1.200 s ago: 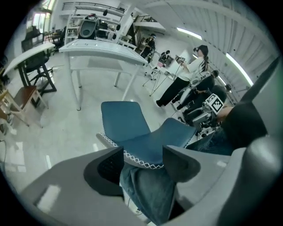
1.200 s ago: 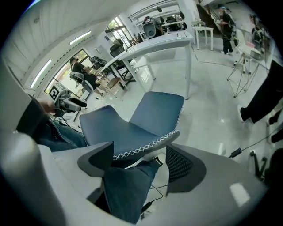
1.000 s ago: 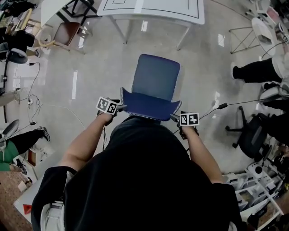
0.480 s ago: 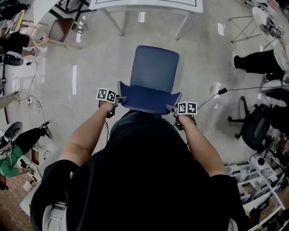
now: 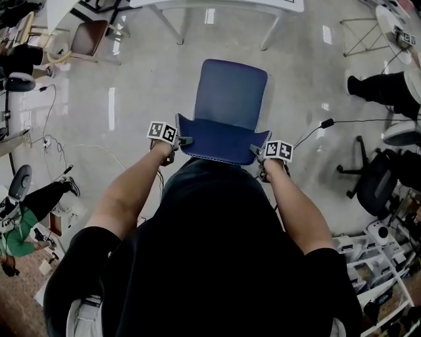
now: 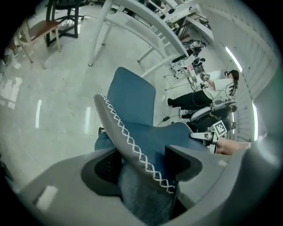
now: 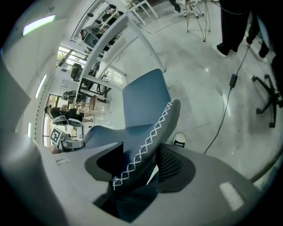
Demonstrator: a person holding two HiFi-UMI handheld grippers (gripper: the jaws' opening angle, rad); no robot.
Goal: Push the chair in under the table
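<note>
- Down on the pale glossy floor [image 5: 131, 85], looking at the blue padded chair with a grey, white-stitched backrest rim [image 5: 230, 92], standing with its seat pointing toward the white table [image 5: 217, 4] at the top of the head view.
- Sitting well short of that table, with bare floor between the seat's front edge and the table legs, and no part of the seat under the top.
- Reaching over the backrest from behind with both bare forearms, out of a black shirt [image 5: 210, 263].
- Straddling the backrest's left corner with the left gripper [image 5: 183, 141], its marker cube riding just outside the corner.
- Holding those left jaws spread as wide as they go, with the stitched rim running between the dark mesh pads [image 6: 106, 164] and no squeeze on it.
- Straddling the right corner the same way with the right gripper [image 5: 256, 151].
- Closing the right jaws at this very moment around the stitched rim, with the mesh pad [image 7: 170, 165] right against the outer face and a dark gap showing on the inner side, so not pinching.
- Pointing both grippers steeply down along the backrest.
- Passing a black cable [image 5: 355, 122] trailing across the floor to the right of the chair, near a black office chair [image 5: 375, 184].
- Catching a bystander's dark-trousered legs [image 5: 381, 89] at the right edge, and a brown-seated chair [image 5: 89, 39] off to the upper left beside the table.
</note>
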